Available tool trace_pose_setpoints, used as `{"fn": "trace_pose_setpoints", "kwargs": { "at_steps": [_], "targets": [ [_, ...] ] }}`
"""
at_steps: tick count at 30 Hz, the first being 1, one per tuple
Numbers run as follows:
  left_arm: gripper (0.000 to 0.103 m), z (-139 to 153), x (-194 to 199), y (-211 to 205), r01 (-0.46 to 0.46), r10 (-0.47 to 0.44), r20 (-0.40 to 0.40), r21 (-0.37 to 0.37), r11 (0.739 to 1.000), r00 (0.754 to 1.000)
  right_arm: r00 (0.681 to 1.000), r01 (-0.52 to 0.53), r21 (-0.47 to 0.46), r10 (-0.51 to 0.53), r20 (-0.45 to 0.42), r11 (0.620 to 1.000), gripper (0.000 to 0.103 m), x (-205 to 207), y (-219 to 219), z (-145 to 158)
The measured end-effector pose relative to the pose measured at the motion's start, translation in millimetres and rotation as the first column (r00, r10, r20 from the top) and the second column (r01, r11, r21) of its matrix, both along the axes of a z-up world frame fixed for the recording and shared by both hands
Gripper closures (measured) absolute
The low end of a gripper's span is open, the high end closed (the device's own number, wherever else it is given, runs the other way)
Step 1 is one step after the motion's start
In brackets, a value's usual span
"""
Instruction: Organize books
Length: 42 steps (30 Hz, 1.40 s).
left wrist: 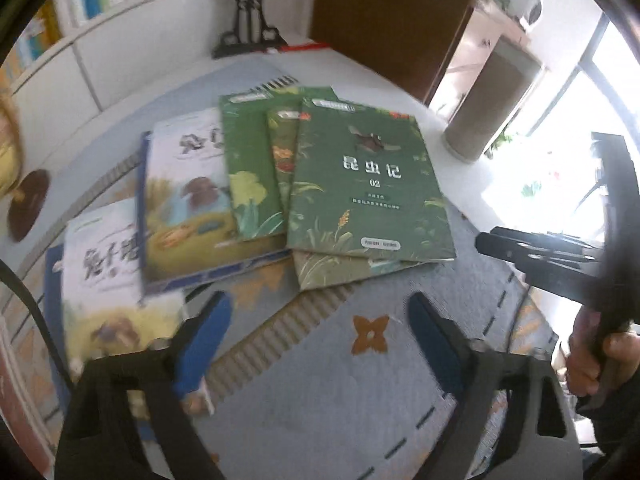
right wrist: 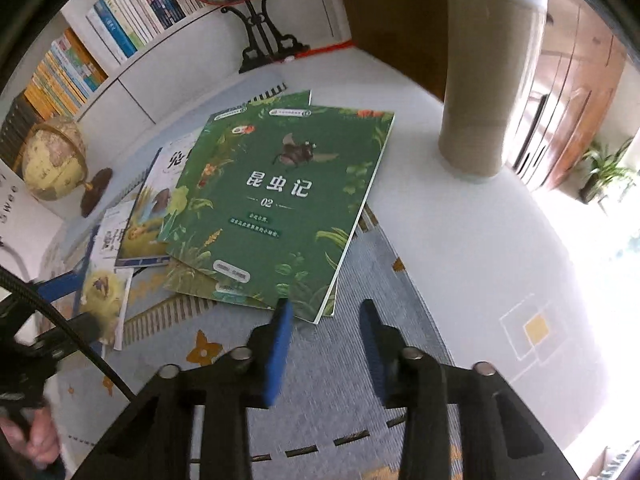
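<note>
Books scattered on patterned mat (left wrist: 372, 392), overlapping, none squared up. Top green book (left wrist: 370, 184), marked 02, lying askew over two or three more green books (left wrist: 248, 168). Left of these, blue-edged picture book (left wrist: 188, 204), overlapping a second white-covered book (left wrist: 104, 264) at near left. Stacking judged not yet begun; all of the gathering and aligning left to do.

Left gripper (left wrist: 320, 340): blue pads apart, nothing between, hovering over bare mat just near of the pile. Right gripper (right wrist: 326, 328): pads apart by a narrow gap, nothing clamped, left pad close to near corner of the 02 book; contact cannot be told.

Hard to make out: exact count of green books, covers mostly buried. Left view blurred. Window side at right washed out. Globe (right wrist: 54, 160) and cardboard tube (right wrist: 480, 92) standing far of the mat.
</note>
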<state>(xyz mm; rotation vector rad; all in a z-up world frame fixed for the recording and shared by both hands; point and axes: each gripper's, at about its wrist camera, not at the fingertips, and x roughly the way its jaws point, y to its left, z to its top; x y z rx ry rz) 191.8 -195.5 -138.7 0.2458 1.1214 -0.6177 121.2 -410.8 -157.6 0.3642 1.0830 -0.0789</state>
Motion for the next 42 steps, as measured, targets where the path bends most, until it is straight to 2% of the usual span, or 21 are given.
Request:
{"fn": "trace_pose_setpoints", "kwargs": {
  "at_steps": [1,3,5,8,12,15,20,25,28,30,32,33,36,38,42],
  "targets": [
    [0.031,-4,6,-3,0.005,-0.005,-0.019,0.002,1.000,1.000,1.000,0.009,0.040,-0.009,-0.006,0.999,0.072,1,-6,-4],
    [0.033,-10,21,-10,-0.004,0.003,-0.050,-0.008,1.000,0.999,0.999,0.030,0.118,-0.029,-0.017,0.993,0.072,5,-17,-11],
    [0.033,-10,34,-16,-0.013,0.012,-0.055,-0.027,1.000,0.998,0.998,0.056,0.154,-0.051,-0.034,0.986,0.072,12,-24,-17],
    [0.033,-8,49,-28,0.000,-0.003,-0.061,-0.050,0.999,0.998,0.997,0.075,0.141,-0.071,-0.036,0.987,0.072,26,-31,-21],
    [0.033,-15,73,-47,0.024,-0.028,-0.067,-0.058,0.998,0.997,0.996,0.090,0.106,-0.092,0.012,0.990,0.072,50,-33,-17],
    [0.033,-23,89,-60,0.039,-0.043,-0.068,-0.059,0.997,0.997,0.994,0.105,0.082,-0.105,0.000,0.991,0.072,71,-35,-21],
    [0.033,-41,109,-72,0.070,-0.084,-0.136,-0.102,0.992,0.987,0.994,0.112,0.046,-0.111,-0.016,0.993,0.071,93,-35,-28],
    [0.032,-47,115,-73,0.066,-0.093,-0.177,-0.152,0.986,0.980,0.998,0.061,0.056,-0.062,0.007,0.997,0.071,107,-33,-25],
    [0.032,-49,120,-69,0.066,-0.115,-0.222,-0.218,0.974,0.968,1.000,-0.027,0.047,0.027,0.014,0.999,0.071,117,-18,-23],
    [0.032,-50,121,-63,0.045,-0.110,-0.250,-0.253,0.967,0.962,0.997,-0.074,-0.009,0.074,0.003,0.997,0.071,123,-6,-21],
    [0.032,-50,120,-57,0.025,-0.102,-0.267,-0.276,0.961,0.958,0.999,-0.035,-0.102,0.037,0.017,0.994,0.071,120,-4,-13],
    [0.032,-50,120,-56,0.024,-0.103,-0.268,-0.280,0.960,0.958,1.000,0.003,-0.103,-0.001,0.022,0.995,0.071,117,-11,-12],
    [0.030,-51,118,-55,0.026,-0.108,-0.271,-0.289,0.957,0.956,0.995,0.096,-0.057,-0.097,-0.004,0.994,0.069,110,-34,-16],
    [0.030,-51,118,-57,0.030,-0.110,-0.269,-0.286,0.958,0.957,0.991,0.133,-0.039,-0.132,0.016,0.990,0.069,104,-44,-16],
    [0.030,-51,118,-58,0.039,-0.115,-0.262,-0.279,0.960,0.958,0.982,0.187,0.010,-0.187,-0.005,0.982,0.069,95,-59,-23]
  ]
}}
